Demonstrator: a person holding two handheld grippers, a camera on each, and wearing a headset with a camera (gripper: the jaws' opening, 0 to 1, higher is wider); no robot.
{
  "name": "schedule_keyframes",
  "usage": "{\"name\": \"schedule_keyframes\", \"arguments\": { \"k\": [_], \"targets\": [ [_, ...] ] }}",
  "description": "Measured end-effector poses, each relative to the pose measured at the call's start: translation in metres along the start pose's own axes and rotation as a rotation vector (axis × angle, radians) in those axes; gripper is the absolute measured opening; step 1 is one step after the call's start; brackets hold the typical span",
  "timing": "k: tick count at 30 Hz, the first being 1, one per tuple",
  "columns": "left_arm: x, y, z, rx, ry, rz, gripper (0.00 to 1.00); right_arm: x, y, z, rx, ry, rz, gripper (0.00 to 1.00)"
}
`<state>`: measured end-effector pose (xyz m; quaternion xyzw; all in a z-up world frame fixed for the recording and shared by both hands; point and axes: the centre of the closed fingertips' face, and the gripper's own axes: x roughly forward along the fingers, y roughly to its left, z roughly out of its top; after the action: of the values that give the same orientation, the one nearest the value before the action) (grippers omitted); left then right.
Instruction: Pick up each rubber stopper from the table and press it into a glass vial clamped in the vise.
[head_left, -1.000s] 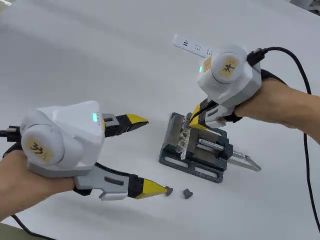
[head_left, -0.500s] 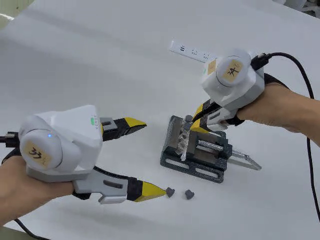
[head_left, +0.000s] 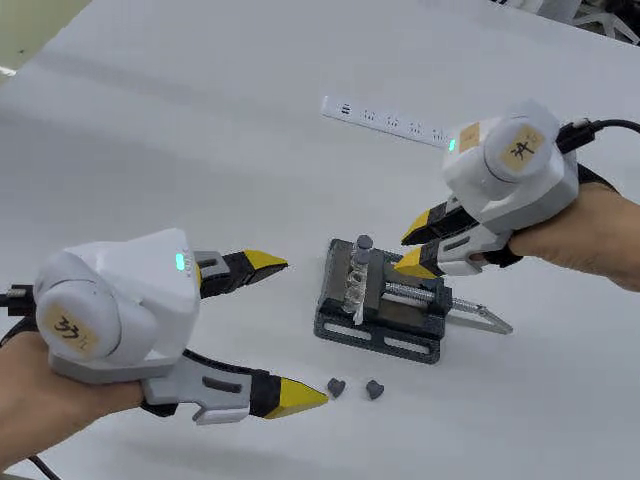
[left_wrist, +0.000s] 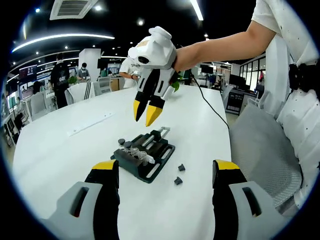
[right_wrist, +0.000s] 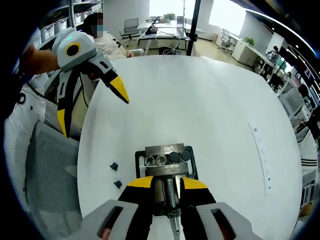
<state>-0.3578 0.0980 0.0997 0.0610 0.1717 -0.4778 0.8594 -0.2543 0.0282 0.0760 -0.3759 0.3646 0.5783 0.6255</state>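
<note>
Two small dark rubber stoppers (head_left: 336, 386) lie on the white table (head_left: 150, 150) just beside the vise (head_left: 385, 335). The left gripper (head_left: 303, 330) is spread wide near them. The right gripper (head_left: 402, 255) is slightly parted and empty. The stoppers look light and squashy, probably best pinched across the wider top.

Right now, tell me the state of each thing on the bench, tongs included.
Left tongs: wide open, empty.
Right tongs: slightly open, empty, raised over the vise.
Vise: shut on a row of vials.
Stoppered vials: two, plugged.
Open vials: two, unplugged.
Loose stoppers: two, lying on the table.
</note>
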Motion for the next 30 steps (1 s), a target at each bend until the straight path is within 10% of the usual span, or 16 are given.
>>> {"name": "schedule_keyframes", "arguments": {
  "k": [30],
  "targets": [
    [0.017, -0.019, -0.04, 0.226, 0.265, -0.146, 0.52, -0.07, 0.087, -0.098, 0.353, -0.327, -0.127, 0.42]
  ]
}}
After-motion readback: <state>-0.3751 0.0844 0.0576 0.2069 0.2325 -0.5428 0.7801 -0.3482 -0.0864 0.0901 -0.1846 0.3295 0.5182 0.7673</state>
